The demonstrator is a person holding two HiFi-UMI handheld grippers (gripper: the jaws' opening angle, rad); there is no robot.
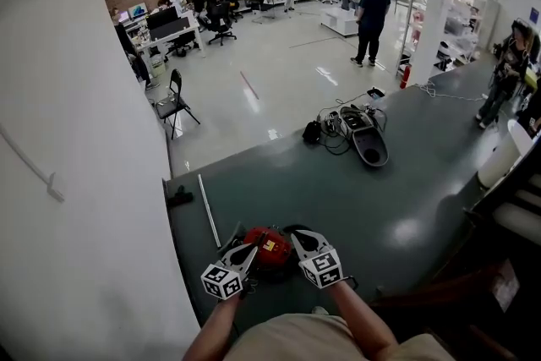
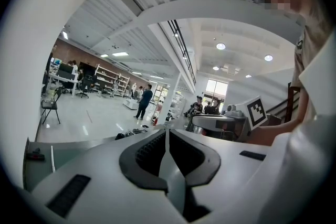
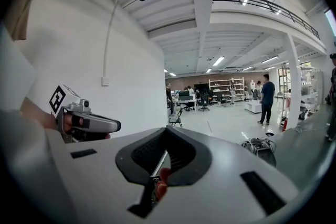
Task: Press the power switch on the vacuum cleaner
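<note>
A red vacuum cleaner [image 1: 270, 249] sits on the dark green floor just in front of me, partly covered by both grippers. My left gripper [image 1: 248, 249] hovers over its left side and my right gripper [image 1: 297, 237] over its right side; whether either touches it cannot be told. In the left gripper view the jaws [image 2: 167, 134] meet at their tips with nothing between them. In the right gripper view the jaws [image 3: 167, 131] are also closed, and a bit of the red vacuum cleaner [image 3: 162, 186] shows through the gap behind them. The power switch is not visible.
A white wall [image 1: 76, 182] runs close on the left. A thin white tube [image 1: 209, 211] and a small black object [image 1: 179, 199] lie on the floor beside it. Farther off rest a dark vacuum body with cables [image 1: 363, 138], a folding chair [image 1: 173, 101] and a standing person [image 1: 370, 17].
</note>
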